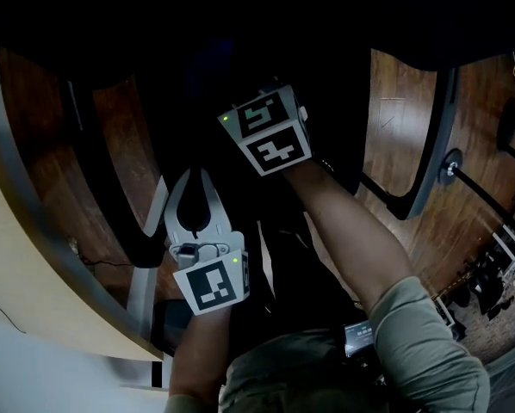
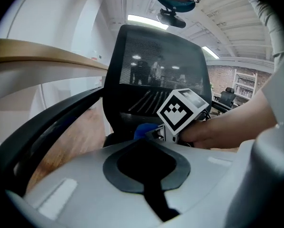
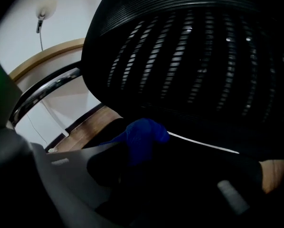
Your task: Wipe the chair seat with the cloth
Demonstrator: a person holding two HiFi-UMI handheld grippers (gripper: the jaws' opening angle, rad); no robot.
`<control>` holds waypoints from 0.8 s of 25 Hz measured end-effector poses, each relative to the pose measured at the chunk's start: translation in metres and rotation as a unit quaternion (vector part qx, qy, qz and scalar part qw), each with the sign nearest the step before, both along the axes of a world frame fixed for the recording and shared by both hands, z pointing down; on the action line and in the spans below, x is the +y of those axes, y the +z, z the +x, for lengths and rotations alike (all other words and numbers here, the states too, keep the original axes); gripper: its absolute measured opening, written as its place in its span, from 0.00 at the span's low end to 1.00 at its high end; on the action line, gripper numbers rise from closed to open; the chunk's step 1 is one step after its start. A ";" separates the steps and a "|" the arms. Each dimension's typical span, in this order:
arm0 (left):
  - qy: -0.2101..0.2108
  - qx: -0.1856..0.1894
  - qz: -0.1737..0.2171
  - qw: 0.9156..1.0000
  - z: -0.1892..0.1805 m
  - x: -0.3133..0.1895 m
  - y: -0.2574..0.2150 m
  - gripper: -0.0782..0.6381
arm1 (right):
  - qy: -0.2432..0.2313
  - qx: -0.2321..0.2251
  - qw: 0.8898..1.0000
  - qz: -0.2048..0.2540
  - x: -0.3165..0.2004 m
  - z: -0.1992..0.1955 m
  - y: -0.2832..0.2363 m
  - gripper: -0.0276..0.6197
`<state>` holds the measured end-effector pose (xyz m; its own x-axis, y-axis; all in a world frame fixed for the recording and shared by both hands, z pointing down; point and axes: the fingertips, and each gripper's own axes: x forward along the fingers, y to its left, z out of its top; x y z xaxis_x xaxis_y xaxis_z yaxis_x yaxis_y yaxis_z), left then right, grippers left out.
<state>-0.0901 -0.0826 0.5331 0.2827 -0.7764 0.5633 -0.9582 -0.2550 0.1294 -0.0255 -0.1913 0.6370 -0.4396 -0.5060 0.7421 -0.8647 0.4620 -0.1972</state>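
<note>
We identify one chair, whose backrest (image 2: 156,75) is a black, ribbed mesh panel with rounded corners; its seat (image 1: 206,93) is a dark, featureless surface in deep shadow. One cloth (image 3: 143,136), blue and soft, bunched into a rounded lump, is pinched in the right hand-held gripper (image 3: 139,163), just in front of the lower edge of the backrest; we cannot tell whether it touches the seat. The left hand-held gripper (image 1: 195,179) has two smooth grey-white jaws pressed together at the tips, enclosing a teardrop-shaped gap with nothing in it. We count two marker cubes, one per gripper (image 1: 266,132) (image 1: 210,284), each white with black square patterns. A curved, pale wooden bench (image 1: 34,274) stands at the left over a brown plank floor (image 1: 395,136).
</note>
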 end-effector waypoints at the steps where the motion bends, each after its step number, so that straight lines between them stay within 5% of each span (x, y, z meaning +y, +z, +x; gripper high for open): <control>1: 0.011 0.003 0.010 1.000 0.009 -0.003 -0.004 0.12 | 0.012 0.006 1.000 0.000 0.000 0.016 -0.001 0.21; 12: 0.142 0.007 0.005 0.990 0.105 0.000 -0.010 0.12 | 0.189 0.071 0.979 -0.007 0.034 0.206 -0.010 0.21; 20: 0.188 0.005 -0.003 0.982 0.147 0.017 -0.009 0.12 | 0.279 0.108 0.954 -0.031 0.071 0.282 -0.002 0.21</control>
